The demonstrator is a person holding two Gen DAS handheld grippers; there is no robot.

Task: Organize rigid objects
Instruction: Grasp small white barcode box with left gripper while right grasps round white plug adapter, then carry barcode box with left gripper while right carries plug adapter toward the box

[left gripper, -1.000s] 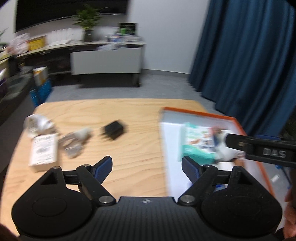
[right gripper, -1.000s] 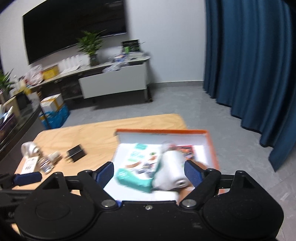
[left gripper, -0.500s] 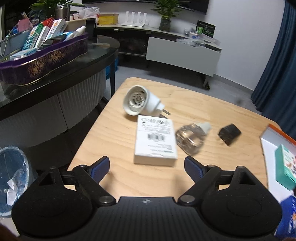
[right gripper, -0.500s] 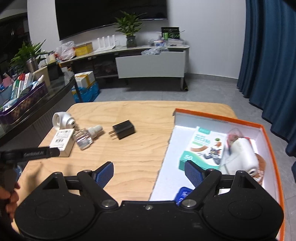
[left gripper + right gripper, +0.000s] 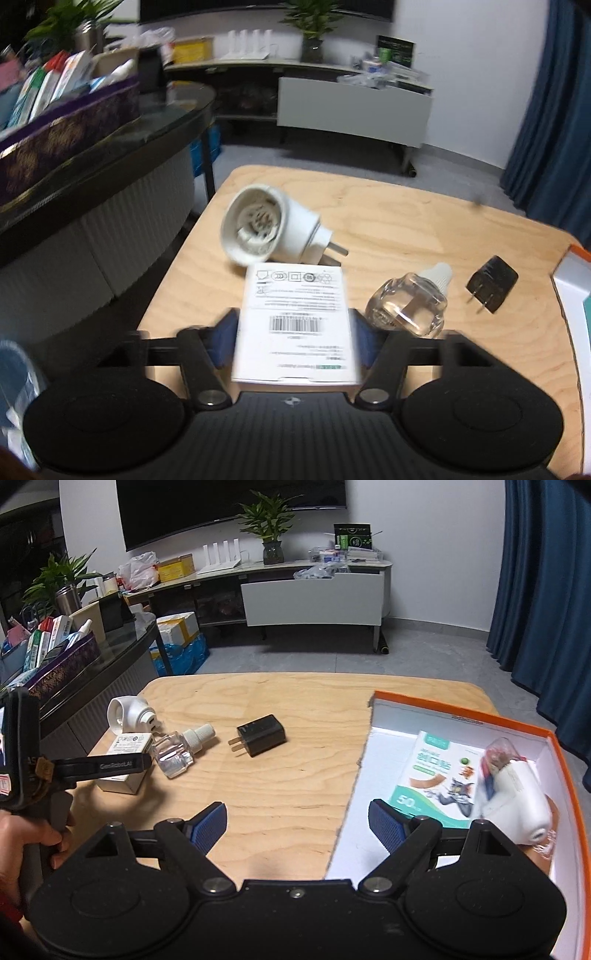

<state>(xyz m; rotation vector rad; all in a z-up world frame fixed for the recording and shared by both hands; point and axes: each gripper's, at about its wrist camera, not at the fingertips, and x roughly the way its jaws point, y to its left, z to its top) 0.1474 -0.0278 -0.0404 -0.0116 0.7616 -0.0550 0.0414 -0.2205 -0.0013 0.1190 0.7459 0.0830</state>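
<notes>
Left tool (image 5: 293, 338) blurred, closing round white box (image 5: 295, 325), contact unclear

White barcoded box (image 5: 295, 325), black charger (image 5: 491, 284), orange-rimmed tray (image 5: 517, 723), blue fingers (image 5: 225, 343).

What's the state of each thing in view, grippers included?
Left gripper: jaws just closed in, pads against the white box.
Right gripper: open, empty.
Small bottle: on its side, capped.
Black charger: lying flat, prongs out.
White plug-in unit: tipped over.
Orange box: open, partly filled.
</notes>
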